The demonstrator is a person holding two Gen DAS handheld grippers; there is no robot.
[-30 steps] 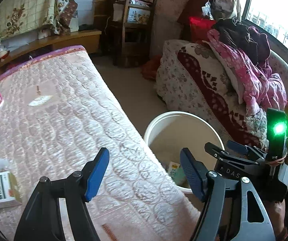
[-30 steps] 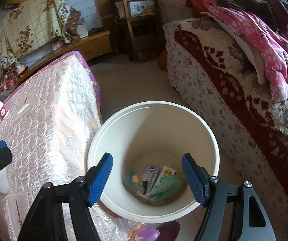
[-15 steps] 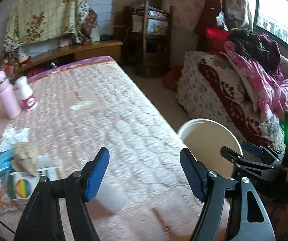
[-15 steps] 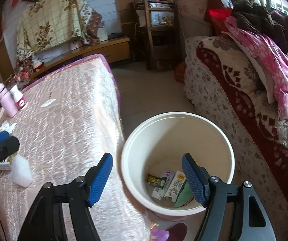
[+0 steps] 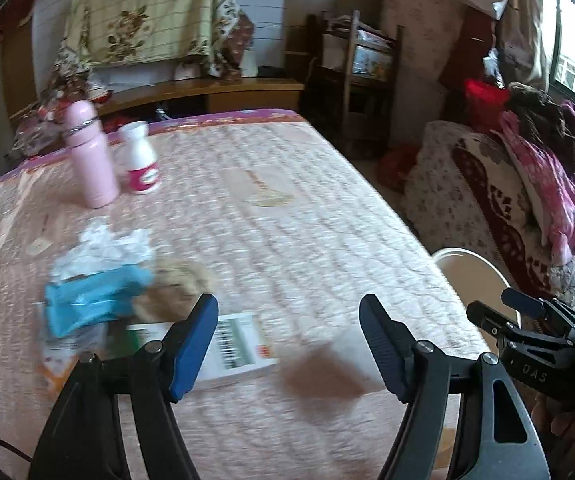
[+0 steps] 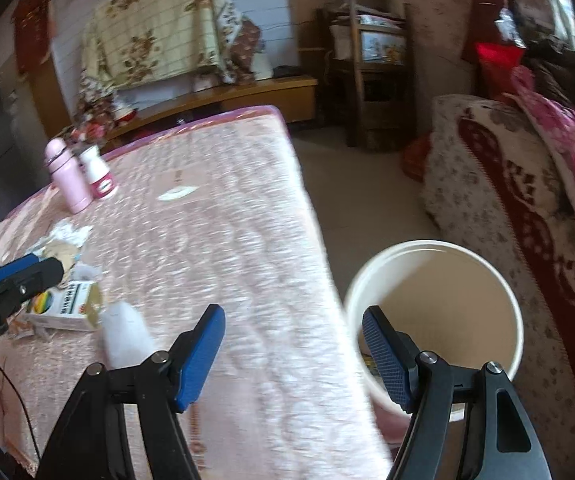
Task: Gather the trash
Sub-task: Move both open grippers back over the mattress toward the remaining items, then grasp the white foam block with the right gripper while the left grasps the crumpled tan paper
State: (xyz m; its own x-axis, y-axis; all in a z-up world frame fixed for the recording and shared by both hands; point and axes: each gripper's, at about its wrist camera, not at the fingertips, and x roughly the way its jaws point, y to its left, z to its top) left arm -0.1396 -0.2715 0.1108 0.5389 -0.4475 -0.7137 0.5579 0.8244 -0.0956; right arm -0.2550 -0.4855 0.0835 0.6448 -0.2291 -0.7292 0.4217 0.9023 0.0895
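Black-framed left tongs (image 5: 288, 342), blue ribbed pads (image 5: 193, 346), silver screws, right tongs (image 6: 292, 354) alike

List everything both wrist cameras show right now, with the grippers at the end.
bed: one, pink quilted cover, fills the left and centre
pink bottle: one, upright at the far left of the bed
white bottle: one, red label, upright, right of the pink bottle
crumpled tissue: one clump, white, near left of the bed
blue wrapper: one, just in front of the tissue
printed box: one, white, lying flat beside the wrapper
bucket: one, cream, on the floor beside the bed
sofa: one, patterned cover, far right
left gripper: black, blue pads, open, nothing between them
right gripper: same build, open, empty
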